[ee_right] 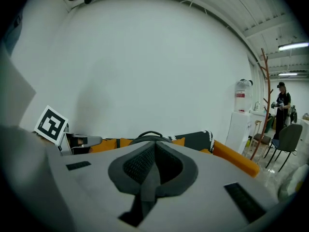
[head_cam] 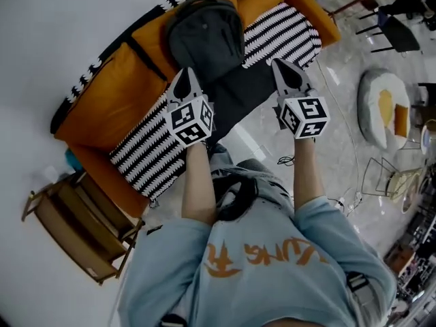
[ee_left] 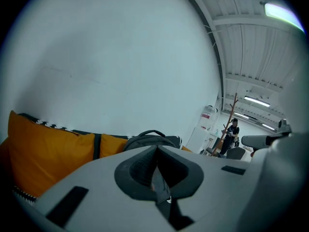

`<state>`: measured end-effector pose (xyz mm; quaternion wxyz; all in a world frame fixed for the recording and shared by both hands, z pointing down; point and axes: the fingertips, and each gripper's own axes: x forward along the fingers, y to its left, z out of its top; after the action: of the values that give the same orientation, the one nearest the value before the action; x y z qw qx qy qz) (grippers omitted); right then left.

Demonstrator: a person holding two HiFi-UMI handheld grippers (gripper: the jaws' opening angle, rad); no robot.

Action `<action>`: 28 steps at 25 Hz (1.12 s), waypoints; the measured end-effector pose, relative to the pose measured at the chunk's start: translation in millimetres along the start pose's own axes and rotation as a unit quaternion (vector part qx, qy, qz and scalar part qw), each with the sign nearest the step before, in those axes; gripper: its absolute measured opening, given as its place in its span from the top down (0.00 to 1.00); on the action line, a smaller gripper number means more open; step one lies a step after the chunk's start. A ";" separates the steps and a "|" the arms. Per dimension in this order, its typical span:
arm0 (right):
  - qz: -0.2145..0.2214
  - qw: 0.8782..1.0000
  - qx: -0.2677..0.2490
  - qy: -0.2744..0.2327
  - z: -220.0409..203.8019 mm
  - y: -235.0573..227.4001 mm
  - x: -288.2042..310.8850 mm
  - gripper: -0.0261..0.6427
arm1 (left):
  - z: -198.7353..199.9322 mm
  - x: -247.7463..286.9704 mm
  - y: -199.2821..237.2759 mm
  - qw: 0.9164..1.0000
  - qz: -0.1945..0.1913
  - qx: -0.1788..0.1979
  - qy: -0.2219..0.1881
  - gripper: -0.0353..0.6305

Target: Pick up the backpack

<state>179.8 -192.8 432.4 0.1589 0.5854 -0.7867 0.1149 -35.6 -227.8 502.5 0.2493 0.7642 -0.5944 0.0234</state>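
Observation:
A dark grey backpack (head_cam: 204, 36) stands upright on the orange sofa (head_cam: 109, 101), leaning on the backrest. Both grippers point at it from in front of the seat. My left gripper (head_cam: 184, 73) is shut and empty, its tip just short of the backpack's lower left corner. Off the lower right side, my right gripper (head_cam: 281, 63) is also shut with nothing in it. In the left gripper view the backpack (ee_left: 149, 139) and its top handle rise just beyond the closed jaws of the left gripper (ee_left: 157, 151). In the right gripper view the backpack (ee_right: 149, 137) peeks over the right gripper (ee_right: 154, 146).
Black-and-white striped cushions (head_cam: 283, 33) lie on the sofa seat either side of a dark strip. A wooden chair (head_cam: 75, 230) stands off the sofa's left end. A round grey pouf (head_cam: 385, 107) and chairs sit at right. A person (ee_right: 281, 105) stands far off.

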 end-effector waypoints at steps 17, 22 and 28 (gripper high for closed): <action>0.046 0.998 -0.002 0.030 -5.1 17.6 59.5 0.96 | -16.5 26.2 41.0 0.998 0.039 -0.043 0.019 0.92; 0.068 0.997 0.001 0.043 -16.1 16.0 83.2 0.96 | -26.2 39.8 44.2 0.998 0.032 -0.046 0.030 0.92; 0.085 0.994 0.017 0.066 -39.0 1.9 123.2 0.96 | -47.9 70.1 44.2 0.997 0.038 -0.040 0.053 0.92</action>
<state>150.0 -287.0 515.8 0.1903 0.5100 -0.8194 0.1798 -43.3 -278.5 583.3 0.3097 0.7282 -0.6094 0.0494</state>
